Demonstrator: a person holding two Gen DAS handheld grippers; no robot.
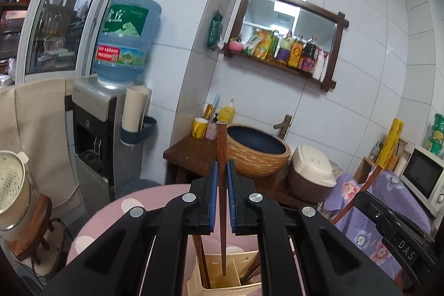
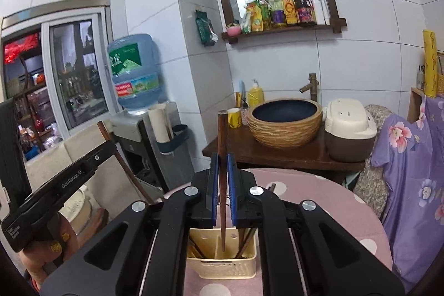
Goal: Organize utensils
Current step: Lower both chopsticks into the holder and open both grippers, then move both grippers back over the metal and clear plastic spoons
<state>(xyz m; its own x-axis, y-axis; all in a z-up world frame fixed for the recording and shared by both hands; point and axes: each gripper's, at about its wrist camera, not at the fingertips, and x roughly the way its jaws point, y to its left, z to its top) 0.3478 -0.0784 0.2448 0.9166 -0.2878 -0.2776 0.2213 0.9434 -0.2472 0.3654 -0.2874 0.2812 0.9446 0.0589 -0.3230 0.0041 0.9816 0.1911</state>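
Our left gripper (image 1: 221, 171) is clamped tight on a wooden chopstick (image 1: 222, 146), held upright with its tip above the cream utensil holder (image 2: 222, 265) near the table's (image 2: 319, 199) front edge. Our right gripper (image 2: 221, 165) is likewise closed on another chopstick (image 2: 222, 129) over the holder's middle compartment.

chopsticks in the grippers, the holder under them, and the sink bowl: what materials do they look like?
Chopstick in the left gripper: dark red-brown wood, visible grain, low sheen. The right gripper holds a matching chopstick.
Utensil holder: cream, likely moulded plastic, with a ribbed, slotted wall and matte finish.
Sink bowl: probably ceramic or stoneware; tan ridged outside, smooth dark blue inside. Cannot confirm.
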